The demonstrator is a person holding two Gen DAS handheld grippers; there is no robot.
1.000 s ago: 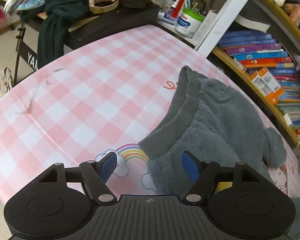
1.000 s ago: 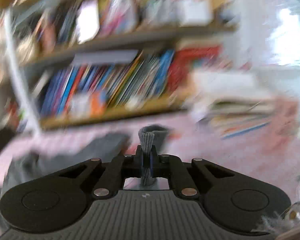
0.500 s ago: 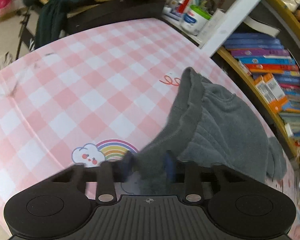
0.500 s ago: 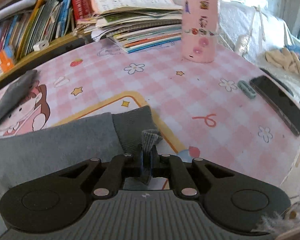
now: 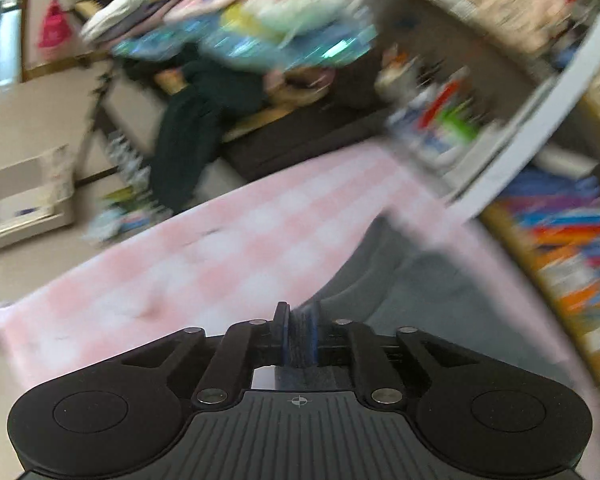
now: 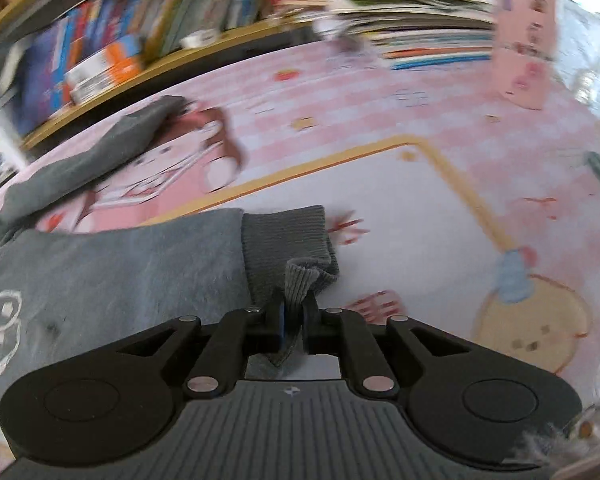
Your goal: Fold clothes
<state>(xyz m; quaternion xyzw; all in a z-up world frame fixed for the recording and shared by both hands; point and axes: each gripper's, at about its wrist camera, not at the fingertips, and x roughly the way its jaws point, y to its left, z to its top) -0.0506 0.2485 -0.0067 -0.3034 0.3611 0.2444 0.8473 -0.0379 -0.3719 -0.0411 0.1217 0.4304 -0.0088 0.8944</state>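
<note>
A grey sweatshirt with a white print lies on the pink checked table cover. My right gripper is shut on its ribbed cuff, low over the table. One sleeve stretches toward the bookshelf. In the blurred left wrist view the sweatshirt rises from the table toward my left gripper, which is shut on its ribbed hem and lifted above the cover.
A bookshelf runs along the table's far side. A stack of books and a pink box stand at the far right. A dark bench with piled clothes sits beyond the table's left end.
My left gripper closed on the sweatshirt's hem and lifted it, swinging fast. My right gripper kept the cuff and came down over the table, the sleeve now laid flat.
</note>
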